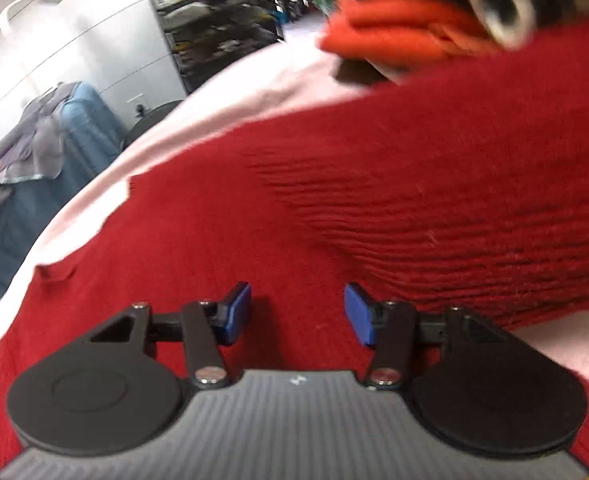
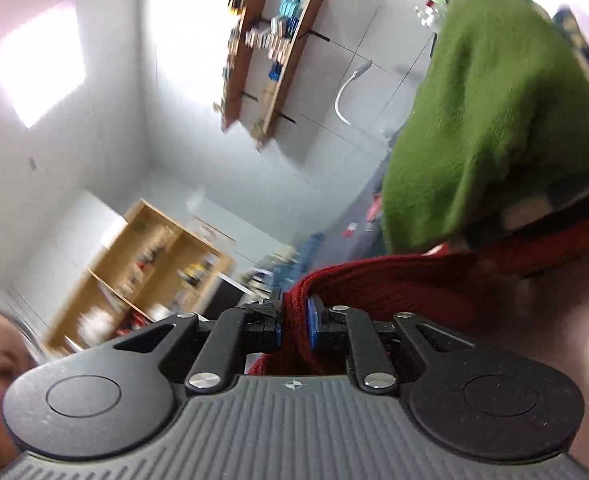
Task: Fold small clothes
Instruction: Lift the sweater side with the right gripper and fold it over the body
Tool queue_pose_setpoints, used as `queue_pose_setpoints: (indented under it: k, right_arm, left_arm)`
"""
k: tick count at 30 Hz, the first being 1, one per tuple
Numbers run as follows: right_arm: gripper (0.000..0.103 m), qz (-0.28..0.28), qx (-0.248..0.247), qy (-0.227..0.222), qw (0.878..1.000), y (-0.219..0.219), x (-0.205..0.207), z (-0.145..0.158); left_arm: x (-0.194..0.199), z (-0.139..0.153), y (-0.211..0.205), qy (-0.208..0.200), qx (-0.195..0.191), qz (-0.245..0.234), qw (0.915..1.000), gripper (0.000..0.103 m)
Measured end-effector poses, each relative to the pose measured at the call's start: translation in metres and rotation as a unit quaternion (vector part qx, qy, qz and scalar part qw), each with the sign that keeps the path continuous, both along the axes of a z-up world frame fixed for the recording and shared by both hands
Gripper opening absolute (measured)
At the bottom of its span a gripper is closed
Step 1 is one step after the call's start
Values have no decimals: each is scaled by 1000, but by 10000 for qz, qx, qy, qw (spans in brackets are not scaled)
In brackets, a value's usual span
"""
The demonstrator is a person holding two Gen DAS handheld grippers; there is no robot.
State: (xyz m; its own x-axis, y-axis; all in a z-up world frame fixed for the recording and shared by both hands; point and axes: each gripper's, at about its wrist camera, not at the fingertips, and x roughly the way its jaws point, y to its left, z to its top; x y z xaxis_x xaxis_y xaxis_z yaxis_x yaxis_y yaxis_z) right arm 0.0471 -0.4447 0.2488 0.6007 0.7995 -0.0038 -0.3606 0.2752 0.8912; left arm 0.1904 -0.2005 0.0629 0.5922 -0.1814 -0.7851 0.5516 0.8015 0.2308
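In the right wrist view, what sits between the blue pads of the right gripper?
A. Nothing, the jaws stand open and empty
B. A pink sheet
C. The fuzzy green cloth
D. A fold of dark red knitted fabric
D: the right gripper has its blue pads pinched on a ribbed edge of the dark red knitted garment; the fuzzy green cloth lies beyond it.

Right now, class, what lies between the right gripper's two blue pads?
A bunched fold of the red knitted garment, pinched between the right gripper's pads. The right wrist view shows this.
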Motion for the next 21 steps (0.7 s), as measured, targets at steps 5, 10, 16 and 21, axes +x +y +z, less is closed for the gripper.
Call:
queue_pose_setpoints:
  k: [5, 10, 16, 21]
  right_arm:
    - [22, 511, 384, -65, 9979, 42, 19, -1]
    - [22, 977, 729, -79, 9925, 88, 35, -11]
    - [22, 1185, 929, -188, 9884, 138, 60, -13]
    - [22, 1154, 348, -526, 9913, 195, 94, -5]
  left_arm:
    - [10, -10, -19, -287, -214, 55, 9993, 51]
    - [26, -19, -16, -429, -756, 338, 9956, 67]
    - [28, -8, 37, 4, -1681, 886, 9818, 78]
    - [-5, 15, 125, -337, -1895, 1872, 9633, 99]
